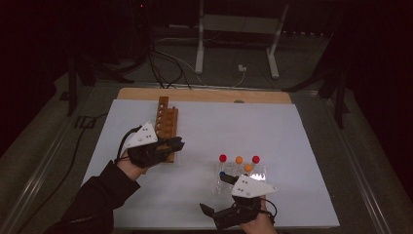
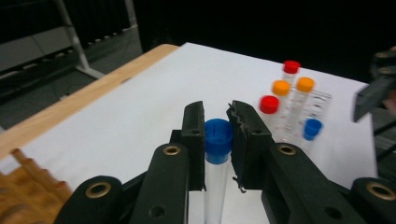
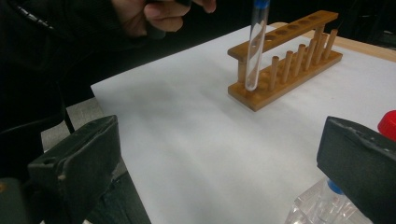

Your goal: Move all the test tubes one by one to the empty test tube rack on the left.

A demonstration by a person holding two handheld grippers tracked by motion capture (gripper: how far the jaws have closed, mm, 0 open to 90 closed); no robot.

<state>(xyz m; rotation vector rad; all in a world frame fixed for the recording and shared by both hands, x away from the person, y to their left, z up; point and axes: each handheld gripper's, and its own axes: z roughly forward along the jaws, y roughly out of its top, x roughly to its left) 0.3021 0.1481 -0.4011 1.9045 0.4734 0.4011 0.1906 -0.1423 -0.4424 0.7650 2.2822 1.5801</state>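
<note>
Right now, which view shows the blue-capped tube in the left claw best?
The left gripper view: the blue-capped tube sits close up, its cap clamped between the left claw jaws. The right gripper view shows its clear body hanging by the wooden rack. In the high view the claw hides it.

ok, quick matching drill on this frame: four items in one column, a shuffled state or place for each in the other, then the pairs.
Items:
1. left tongs
2. right tongs
3. wooden test tube rack
4. blue-capped test tube

States or places:
A. stands on the white sheet, holes in view unfilled
B. open, nothing between the pads
C. gripped at its cap, hanging upright near the rack
D. shut on the tube's cap

Pairs: 1-D, 2-B, 3-A, 4-C
</note>
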